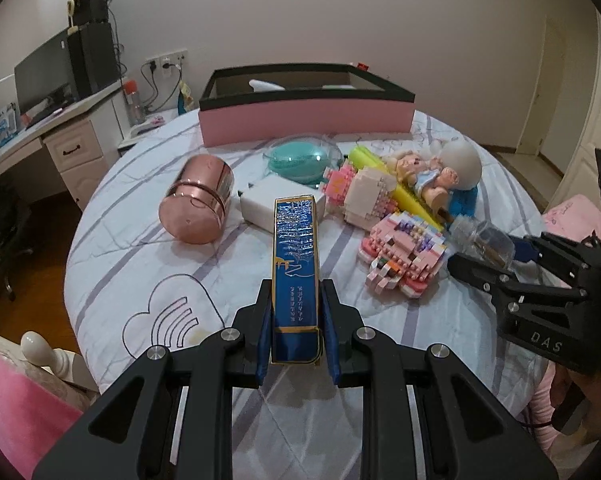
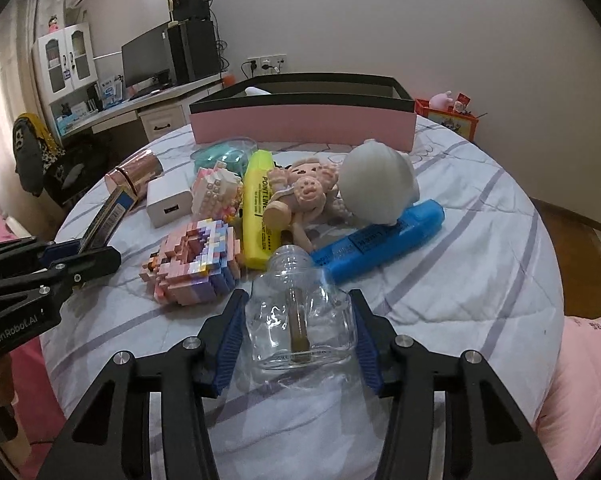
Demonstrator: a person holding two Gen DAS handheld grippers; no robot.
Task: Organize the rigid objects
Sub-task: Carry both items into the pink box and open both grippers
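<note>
Left tool (image 1: 296, 320) tilted downward, clamping blue box (image 1: 296, 256)

Brightness: dim, even indoor light, muted colours.
Source: daylight from the left edge of the right wrist view.
Shadows: soft and faint on the white striped quilt (image 1: 148, 240).
Glare: highlights on the shiny rose-gold metal cup (image 1: 198, 202) and the clear glass bottle (image 2: 300, 312).
Distortion: strong fisheye bending, black vignette corners.
Focus: centre sharp, edges soft.
</note>
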